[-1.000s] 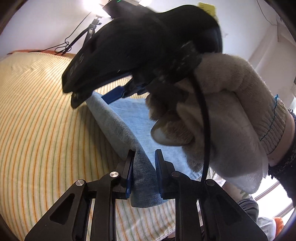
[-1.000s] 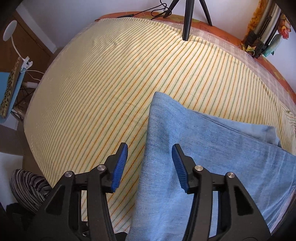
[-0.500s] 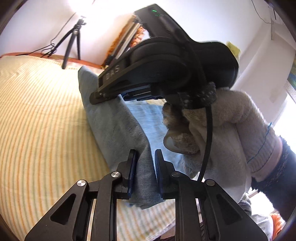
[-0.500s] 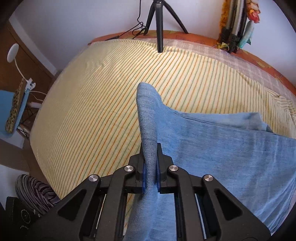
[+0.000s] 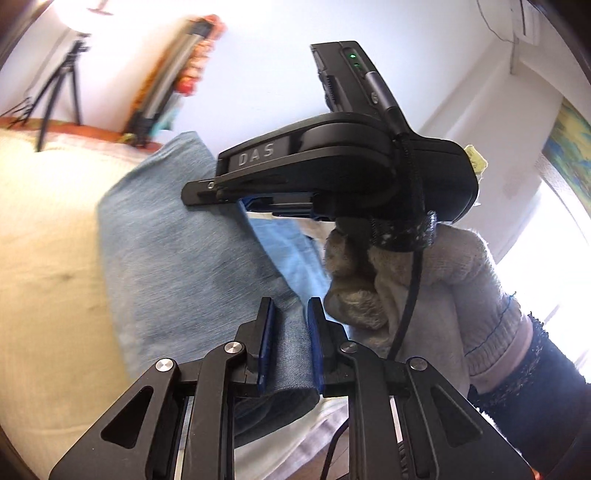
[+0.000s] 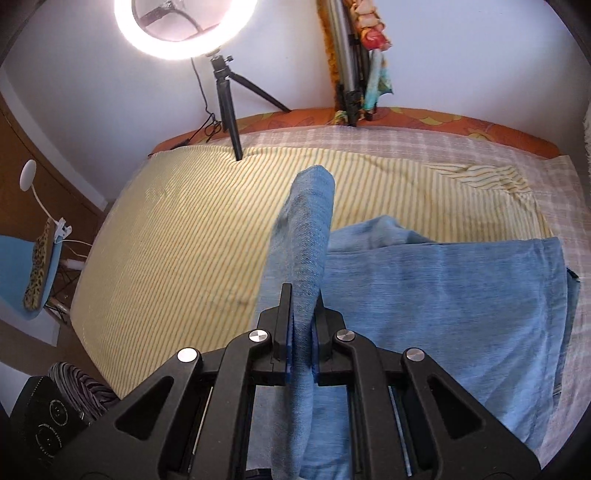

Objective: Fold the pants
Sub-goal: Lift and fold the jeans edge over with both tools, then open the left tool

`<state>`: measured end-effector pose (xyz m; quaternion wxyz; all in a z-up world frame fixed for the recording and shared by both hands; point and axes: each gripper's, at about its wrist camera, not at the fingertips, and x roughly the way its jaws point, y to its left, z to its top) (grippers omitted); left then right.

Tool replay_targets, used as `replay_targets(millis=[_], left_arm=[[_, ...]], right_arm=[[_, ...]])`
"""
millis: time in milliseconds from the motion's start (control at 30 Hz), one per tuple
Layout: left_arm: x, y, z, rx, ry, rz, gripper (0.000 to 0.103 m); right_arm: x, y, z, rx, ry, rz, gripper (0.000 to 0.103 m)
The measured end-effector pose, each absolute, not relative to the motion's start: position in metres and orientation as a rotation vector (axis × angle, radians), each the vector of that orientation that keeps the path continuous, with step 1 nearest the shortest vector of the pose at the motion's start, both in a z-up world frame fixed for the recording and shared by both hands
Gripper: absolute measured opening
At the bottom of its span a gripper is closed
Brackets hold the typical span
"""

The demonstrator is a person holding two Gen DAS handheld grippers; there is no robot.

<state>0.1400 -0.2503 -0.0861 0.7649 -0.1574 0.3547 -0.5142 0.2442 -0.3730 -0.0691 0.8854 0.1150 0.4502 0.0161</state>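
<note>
Both of your grippers were clamped on the light blue denim pants [image 6: 443, 291], which lay spread over the bed with the yellow striped sheet [image 6: 177, 251].

Your left gripper [image 5: 290, 343] had its blue-padded fingers [image 5: 266, 339] nearly closed, pinching a thick fold of the denim between them; the cloth filled the narrow gap and ran up and away from the pads as a raised ridge.

Your right gripper [image 6: 300, 332] was closed almost completely on another fold of the same pants, its fingers [image 6: 284, 325] pressing the fabric from both sides. That fold stood up off the bed in a tall, narrow peak in front of the pads, while the rest of the pants stayed flat on the sheet to the right, with their far edge reaching the checked grey cover [image 6: 406, 144].

From the left wrist view, your right hand in a cream knitted glove [image 5: 424, 288] gripped the black handle of the right gripper, which sat just above the lifted denim.

Behind the bed, a glowing white ring light [image 6: 184, 26] stood on a black tripod [image 6: 229, 107] against the white wall. That left wrist view was blurred at its edges.
</note>
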Motion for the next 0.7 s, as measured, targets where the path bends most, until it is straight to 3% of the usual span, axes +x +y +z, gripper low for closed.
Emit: replay_targets(millis=[400, 533, 700], left_arm=[[0.124, -0.337, -0.075, -0.242, 0.814, -1.238, 0.012], [0.123, -0.335, -0.073, -0.195, 0.827, -1.264, 0.029], [0.139, -0.300, -0.074, -0.120, 0.775, -1.183, 0.030]], right_arm=[[0.210, -0.463, -0.061, 0.243, 0.908, -0.085, 0.006], [0.201, -0.488, -0.063, 0.250, 0.894, -0.118, 0.006], [0.190, -0.518, -0.073, 0.290, 0.891, -0.150, 0.006]])
